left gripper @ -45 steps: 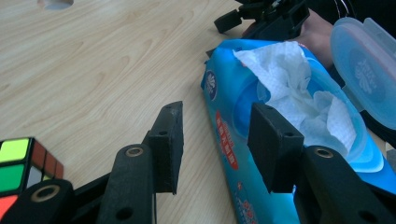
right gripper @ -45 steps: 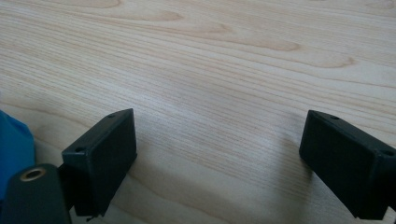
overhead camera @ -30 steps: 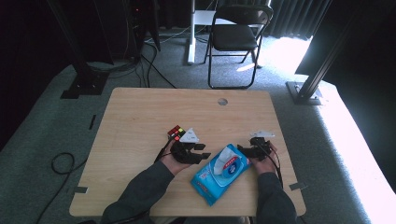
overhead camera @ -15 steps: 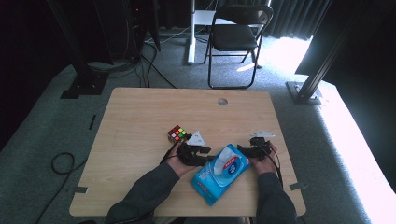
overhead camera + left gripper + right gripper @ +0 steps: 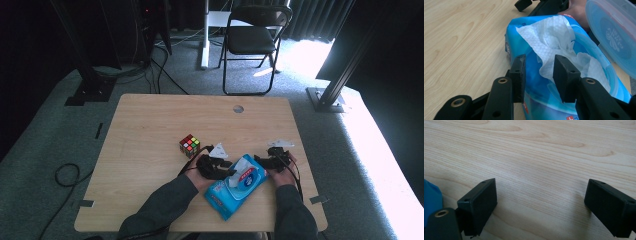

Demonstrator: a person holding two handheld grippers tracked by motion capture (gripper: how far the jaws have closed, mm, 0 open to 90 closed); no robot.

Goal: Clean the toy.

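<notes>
Blue wipes pack [image 5: 235, 186] lies at near edge of bench [image 5: 150, 130] w/ lid [image 5: 614, 32] flipped up; left tool [image 5: 539, 72] parted astride the soft, tear-prone wipe [image 5: 554, 42], best pinched low at the bunched tuft, right tool [image 5: 541, 202] wide apart, holding nothing.

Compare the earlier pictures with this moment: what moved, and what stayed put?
The left gripper moved right from beside the cube to the wipes pack, its jaws now open around the protruding wipe. The right gripper, pack and cube stayed put.
</notes>
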